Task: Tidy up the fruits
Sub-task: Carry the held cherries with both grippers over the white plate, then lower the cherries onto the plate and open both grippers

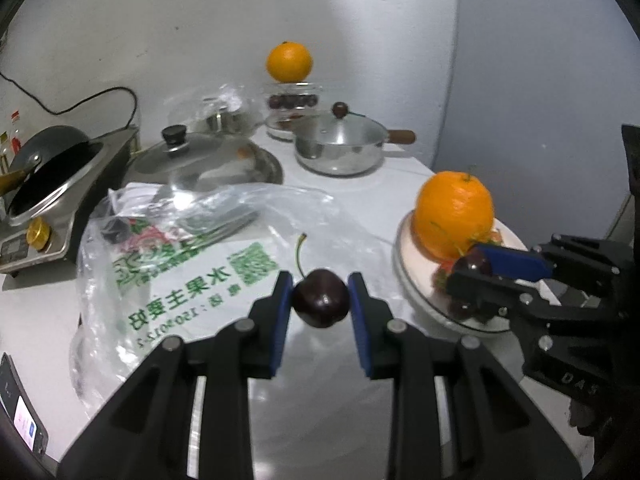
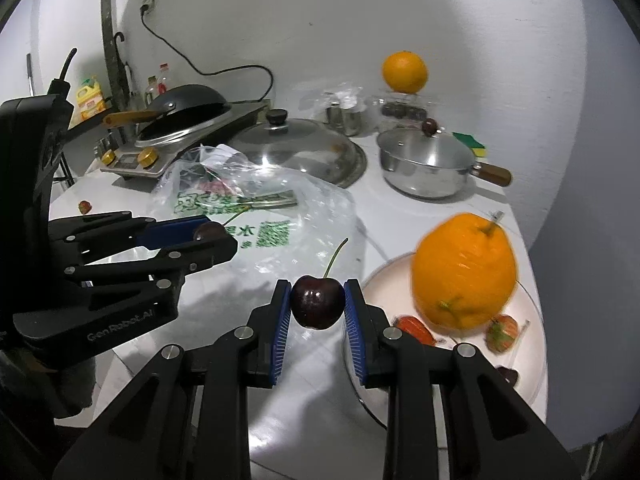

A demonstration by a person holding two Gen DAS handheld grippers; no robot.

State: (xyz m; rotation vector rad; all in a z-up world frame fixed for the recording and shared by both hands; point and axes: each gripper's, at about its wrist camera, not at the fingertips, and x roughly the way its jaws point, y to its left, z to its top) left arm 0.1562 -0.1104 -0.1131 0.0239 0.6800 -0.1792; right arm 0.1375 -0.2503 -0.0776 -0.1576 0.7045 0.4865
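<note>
Countertop (image 2: 400,216): white, against a pale wall, crowded with cookware and fruit.
Landmark plate (image 2: 384,288): pale and round, at the counter's right edge; holds a large orange (image 2: 464,272), strawberries (image 2: 502,330) and a dark cherry at its near rim.
Left gripper (image 1: 320,300): blue pads pinching a dark cherry (image 1: 320,302), stem up, left of the plate, above a printed plastic bag (image 1: 180,256).
Right gripper (image 2: 317,306): pads clamped on a second cherry (image 2: 317,306), at the plate's left rim.
Behind the plate: lidded steel saucepan (image 2: 428,164) with wooden handle.
Further back: another orange (image 2: 404,72) atop a clear container.
Left of the bag: domed lid (image 2: 296,152), then a dark wok (image 2: 184,108) on a cooker.
</note>
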